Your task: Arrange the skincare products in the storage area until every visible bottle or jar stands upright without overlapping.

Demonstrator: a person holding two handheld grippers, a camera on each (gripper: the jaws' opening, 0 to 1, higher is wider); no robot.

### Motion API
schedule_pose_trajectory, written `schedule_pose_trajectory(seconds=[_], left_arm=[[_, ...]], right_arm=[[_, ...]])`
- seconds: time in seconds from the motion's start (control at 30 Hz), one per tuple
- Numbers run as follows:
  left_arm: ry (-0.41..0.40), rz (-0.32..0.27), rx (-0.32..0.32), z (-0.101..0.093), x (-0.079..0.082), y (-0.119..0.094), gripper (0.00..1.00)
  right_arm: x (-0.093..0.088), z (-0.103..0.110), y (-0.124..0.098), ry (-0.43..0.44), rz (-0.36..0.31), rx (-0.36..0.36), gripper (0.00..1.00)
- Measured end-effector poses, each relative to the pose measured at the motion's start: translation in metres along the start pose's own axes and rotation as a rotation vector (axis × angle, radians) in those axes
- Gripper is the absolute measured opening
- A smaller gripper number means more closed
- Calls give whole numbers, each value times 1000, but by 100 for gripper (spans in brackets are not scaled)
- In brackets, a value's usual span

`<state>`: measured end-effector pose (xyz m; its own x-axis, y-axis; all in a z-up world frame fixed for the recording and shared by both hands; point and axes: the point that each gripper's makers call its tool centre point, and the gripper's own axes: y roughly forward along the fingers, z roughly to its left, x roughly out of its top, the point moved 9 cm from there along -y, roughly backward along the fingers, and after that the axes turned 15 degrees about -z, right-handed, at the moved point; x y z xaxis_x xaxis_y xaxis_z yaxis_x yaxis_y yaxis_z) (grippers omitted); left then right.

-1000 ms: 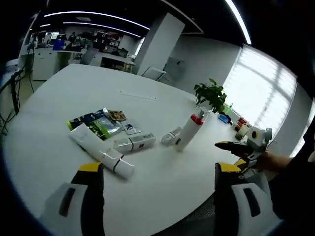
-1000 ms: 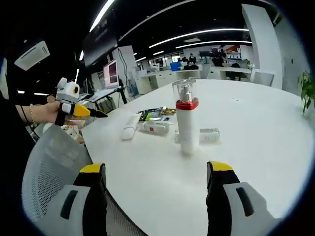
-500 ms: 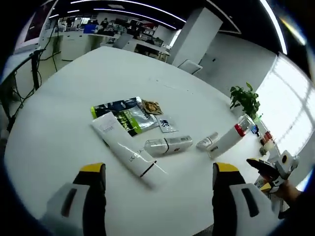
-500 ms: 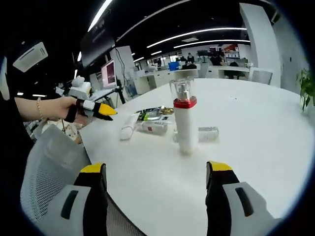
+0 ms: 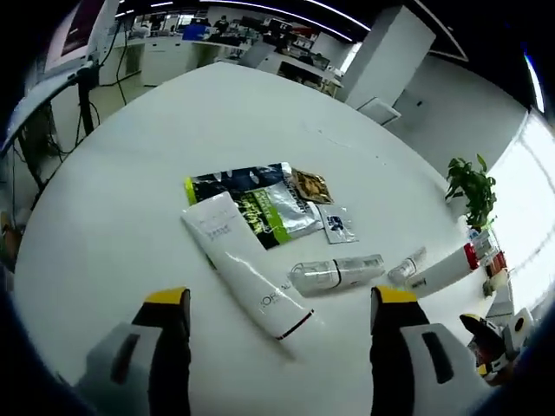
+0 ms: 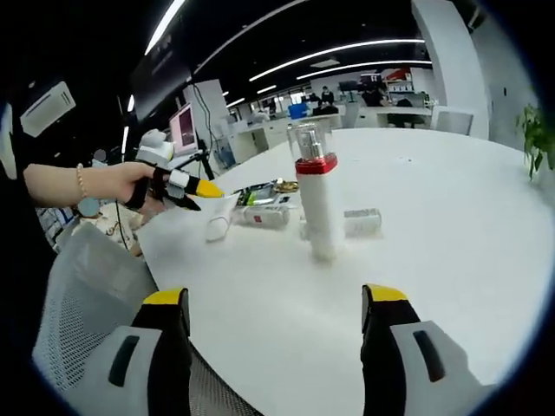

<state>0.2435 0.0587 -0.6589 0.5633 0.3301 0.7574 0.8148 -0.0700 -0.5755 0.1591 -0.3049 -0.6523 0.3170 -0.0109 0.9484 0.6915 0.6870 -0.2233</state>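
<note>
Left gripper view: the white table [image 5: 113, 173] carries, from left to right, a long white tube [image 5: 245, 276] lying flat, a clear bottle [image 5: 334, 273] on its side, a small white bottle [image 5: 408, 266] also down, and a red-collared pump bottle [image 5: 449, 268] at the right edge. The left gripper [image 5: 273, 308] has its jaws apart and holds nothing. The tube lies directly between and just ahead of those jaws, its long axis running from upper left of the frame to lower centre, capped end nearest. Right gripper view: the left gripper shows at the left of the frame over the tube's end, while the right gripper [image 6: 275, 303] is parted and empty, well short of the pump bottle, which stands upright at centre. Judgement: the left gripper is the nearer to the tube
</note>
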Motion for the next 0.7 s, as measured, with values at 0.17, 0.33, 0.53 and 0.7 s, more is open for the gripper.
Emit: schedule_pose_trajectory(seconds=[0.17,0.33,0.53,0.7], left_arm=[[32,7,69,0,2,12,74],[18,-4,150,3,7,22,70],[17,32,250,3,0,27,71],[48,58,286,1,-2,30,62]], right_arm=[[-4,0,0,15,12,-13,80],[-6,0,4,27,17,-14,79],[-7,1,9,35,28,-5,79],[-9,-3,11,42,28,-11,79]])
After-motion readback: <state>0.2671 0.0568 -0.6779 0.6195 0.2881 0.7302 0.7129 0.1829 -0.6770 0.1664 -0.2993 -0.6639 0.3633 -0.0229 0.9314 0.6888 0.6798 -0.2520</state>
